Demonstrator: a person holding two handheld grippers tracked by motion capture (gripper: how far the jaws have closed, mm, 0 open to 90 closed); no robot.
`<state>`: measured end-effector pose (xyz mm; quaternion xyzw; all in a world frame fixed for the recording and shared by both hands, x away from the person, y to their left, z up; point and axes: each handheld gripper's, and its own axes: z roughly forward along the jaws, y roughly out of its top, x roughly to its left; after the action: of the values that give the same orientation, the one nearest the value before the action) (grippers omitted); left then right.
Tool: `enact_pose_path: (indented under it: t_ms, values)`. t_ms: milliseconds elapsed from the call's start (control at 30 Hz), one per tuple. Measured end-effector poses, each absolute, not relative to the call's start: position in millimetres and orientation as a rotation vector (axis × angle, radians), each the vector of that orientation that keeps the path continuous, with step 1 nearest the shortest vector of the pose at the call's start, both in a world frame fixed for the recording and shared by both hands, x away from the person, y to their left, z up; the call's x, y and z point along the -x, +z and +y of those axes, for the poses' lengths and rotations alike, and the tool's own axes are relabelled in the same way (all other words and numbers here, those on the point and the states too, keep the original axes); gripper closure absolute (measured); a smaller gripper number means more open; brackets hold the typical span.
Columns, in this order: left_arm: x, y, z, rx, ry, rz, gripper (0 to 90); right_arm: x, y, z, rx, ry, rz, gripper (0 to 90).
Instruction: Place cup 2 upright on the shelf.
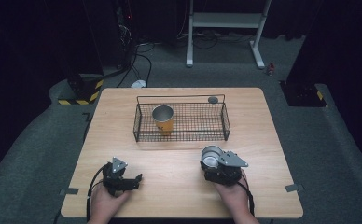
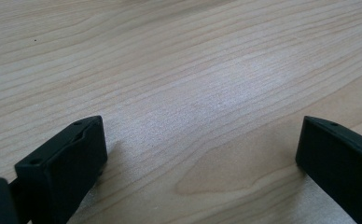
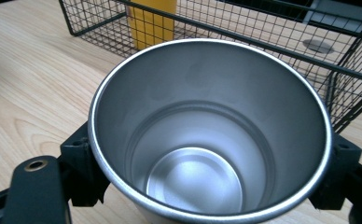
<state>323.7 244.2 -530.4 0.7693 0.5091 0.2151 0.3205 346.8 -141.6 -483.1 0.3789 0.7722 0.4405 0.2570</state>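
High: my right gripper (image 1: 214,164) clamps a steel cup (image 1: 211,156) just short of the basket (image 1: 181,122), left gripper (image 1: 131,179) further off | Left: my jaws apart over bare table (image 2: 207,84) | Right: jaws clamped on cup (image 3: 207,135), basket (image 3: 263,42) just behind it

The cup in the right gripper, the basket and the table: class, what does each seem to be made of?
The cup looks like brushed steel: grey sheen, bright rolled rim. The basket looks like black-coated wire: thin crossing rods in a grid. The table shows pale wood grain, matt; solid wood or laminate, I cannot tell.
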Motion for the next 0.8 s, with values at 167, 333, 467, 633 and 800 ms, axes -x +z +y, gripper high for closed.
enact_pose_path:
  t_ms: [167,333,467,633,800]
  values:
    - [-325,-531,243,-2.025,0.560,1.341,0.9,-346,-483,-140,-1.075,1.191,2.080,18.3]
    - [-325,-531,243,-2.028,0.565,1.340,0.3,-346,-479,-137,-1.105,1.187,2.050,18.3]
    - [-327,-531,242,-2.023,0.562,1.341,0.3,-348,-472,-132,-1.120,1.174,2.029,18.3]
    - [-327,-531,242,-2.020,0.564,1.340,0.3,-352,-460,-123,-1.117,1.169,2.006,18.3]
    - [-328,-531,242,-2.020,0.564,1.340,0.3,-355,-451,-122,-1.113,1.167,2.001,18.3]
